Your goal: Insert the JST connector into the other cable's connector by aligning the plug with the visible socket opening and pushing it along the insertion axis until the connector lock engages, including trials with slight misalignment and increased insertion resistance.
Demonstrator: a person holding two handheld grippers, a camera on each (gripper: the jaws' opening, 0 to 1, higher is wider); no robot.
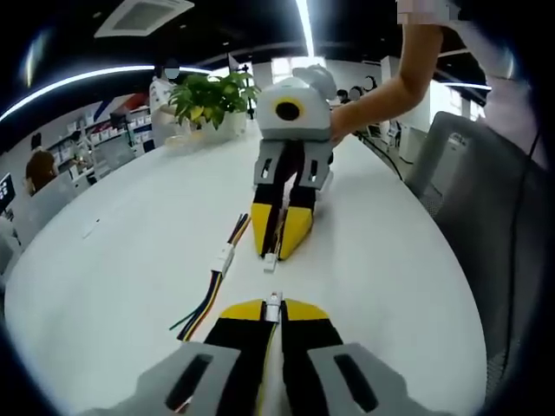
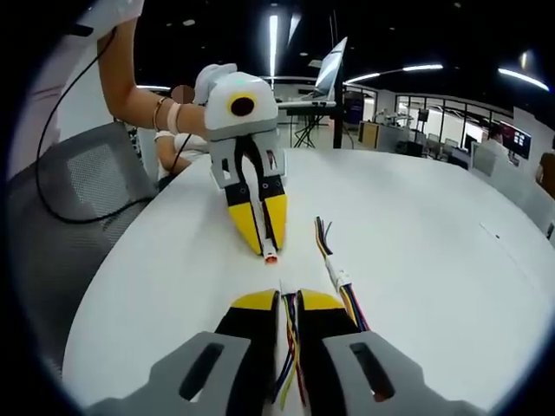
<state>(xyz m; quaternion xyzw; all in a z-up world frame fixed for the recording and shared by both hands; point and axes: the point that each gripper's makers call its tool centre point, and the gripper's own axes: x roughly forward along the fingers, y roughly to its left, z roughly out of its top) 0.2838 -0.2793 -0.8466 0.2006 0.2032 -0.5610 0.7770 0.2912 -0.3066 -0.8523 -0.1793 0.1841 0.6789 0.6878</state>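
Yellow-tipped left gripper has its two black jaws pressed nearly together on a small white JST plug, which pokes out past the tips, its coloured wires running back between the jaws. Facing it across the round white table, the yellow-tipped right gripper is likewise closed on a small white connector at its tips. The two connectors point at each other, near but apart. In the right gripper view the left gripper holds a piece that looks reddish at the end, possibly a trick of the light. A spare joined cable pair with a white connector block lies on the table just beside the grippers. A potted green plant stands at the far edge
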